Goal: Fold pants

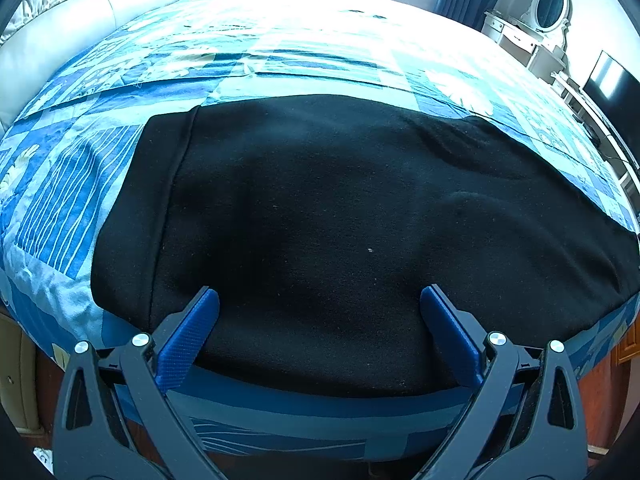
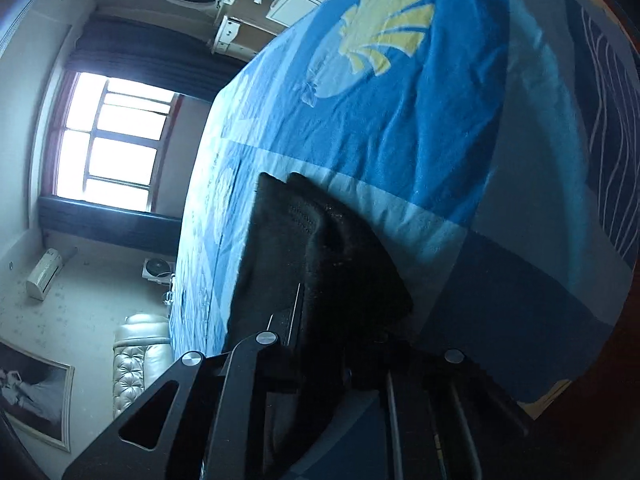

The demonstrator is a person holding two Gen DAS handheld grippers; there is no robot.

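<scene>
The black pants (image 1: pixel 340 220) lie flat on the blue patterned bedspread (image 1: pixel 72 192), their near edge along the bed's front edge at 6 o'clock. The left gripper (image 1: pixel 320 304) hangs spread wide above that edge, holding nothing. Bare bedspread stretches toward 12 o'clock. The right gripper (image 2: pixel 340 320) is clamped on pants fabric.

The pants (image 1: pixel 320 216) are spread on the bed (image 1: pixel 280 60), just ahead of the left gripper (image 1: pixel 320 304), whose parted fingers are set over the near hem. A headboard (image 1: pixel 60 40) is found far left of it, a dresser (image 1: pixel 532 36) far right. Cloth is bunched between the right gripper's (image 2: pixel 340 320) fingers.
</scene>
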